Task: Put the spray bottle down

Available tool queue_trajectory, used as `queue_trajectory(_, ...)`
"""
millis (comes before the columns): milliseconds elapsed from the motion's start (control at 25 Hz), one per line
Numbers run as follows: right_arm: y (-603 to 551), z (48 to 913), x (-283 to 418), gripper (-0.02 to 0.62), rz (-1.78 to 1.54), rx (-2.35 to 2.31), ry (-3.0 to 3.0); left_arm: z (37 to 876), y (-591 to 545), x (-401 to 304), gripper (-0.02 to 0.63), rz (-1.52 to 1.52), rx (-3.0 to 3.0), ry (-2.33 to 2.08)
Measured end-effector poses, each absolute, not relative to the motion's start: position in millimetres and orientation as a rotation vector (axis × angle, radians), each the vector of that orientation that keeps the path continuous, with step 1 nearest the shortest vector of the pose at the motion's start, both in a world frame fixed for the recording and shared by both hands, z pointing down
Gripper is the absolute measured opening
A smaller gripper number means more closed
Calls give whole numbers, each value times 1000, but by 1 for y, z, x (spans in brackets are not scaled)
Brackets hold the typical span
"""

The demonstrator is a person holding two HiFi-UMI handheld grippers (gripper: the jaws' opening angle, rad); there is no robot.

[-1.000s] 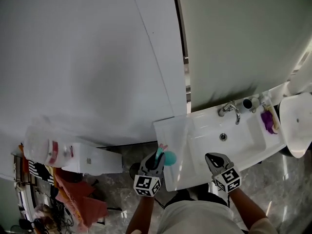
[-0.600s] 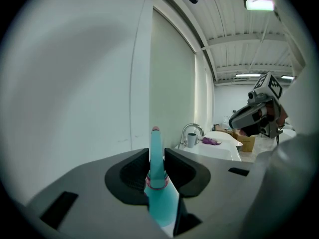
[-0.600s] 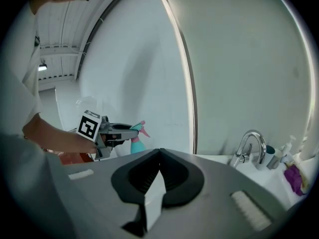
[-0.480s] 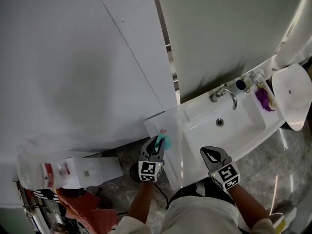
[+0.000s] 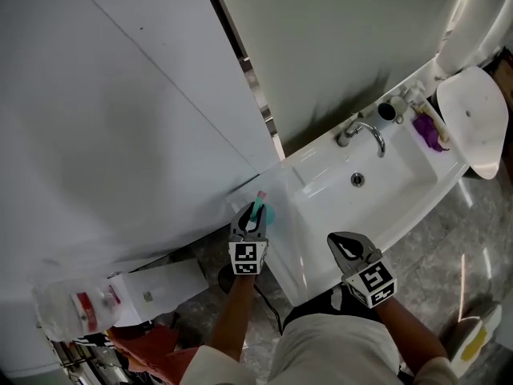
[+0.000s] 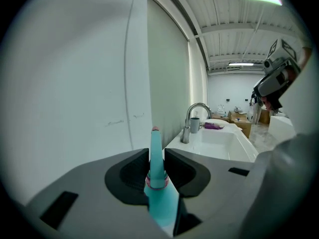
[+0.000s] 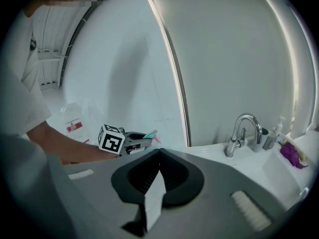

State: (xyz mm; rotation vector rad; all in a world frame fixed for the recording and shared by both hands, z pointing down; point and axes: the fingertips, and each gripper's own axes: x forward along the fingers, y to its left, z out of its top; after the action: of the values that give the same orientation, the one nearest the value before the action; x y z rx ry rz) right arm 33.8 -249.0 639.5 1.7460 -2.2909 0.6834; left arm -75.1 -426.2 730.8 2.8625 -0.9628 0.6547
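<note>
The spray bottle [image 5: 263,210] is teal with a pink-tipped nozzle and a pink ring at its neck. My left gripper [image 5: 253,220] is shut on it, the nozzle [image 6: 155,143] standing up between the jaws. In the head view it hangs at the left end of the white sink counter [image 5: 282,184], close to the wall; I cannot tell whether it touches the counter. From the right gripper view I see the left gripper [image 7: 141,140] and the bottle [image 7: 151,134] off to the left. My right gripper [image 5: 345,246] hovers at the counter's front edge, shut and holding nothing [image 7: 159,154].
A basin [image 5: 381,189] with a chrome faucet [image 5: 362,131] fills the counter's middle. A grey cup [image 5: 387,111] and a purple cloth [image 5: 429,131] sit at its far right, beside a white toilet lid [image 5: 473,119]. A white box [image 5: 156,283] and a plastic jug [image 5: 76,308] stand at lower left.
My left gripper has carried the spray bottle forward and down, toward the counter's left end by the wall. The right gripper has barely shifted.
</note>
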Motion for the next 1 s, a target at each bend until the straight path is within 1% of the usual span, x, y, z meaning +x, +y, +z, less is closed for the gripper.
queue_trajectory(320, -246, 642, 35, 11, 705, 1784, -2247, 765, -450, -71, 100, 688, 2867, -956)
queue_trajectory(840, -237, 649, 37, 11, 726, 1780, -2228, 784, -450, -71, 101, 698, 2848, -969)
queue_trajectory(920, -237, 650, 37, 11, 725, 1781, -2227, 784, -449, -71, 106, 720, 2844, -966)
queue_trajectory(1000, -236, 648, 38, 11, 719, 1783, -2228, 786, -447, -71, 132, 736, 2844, -951)
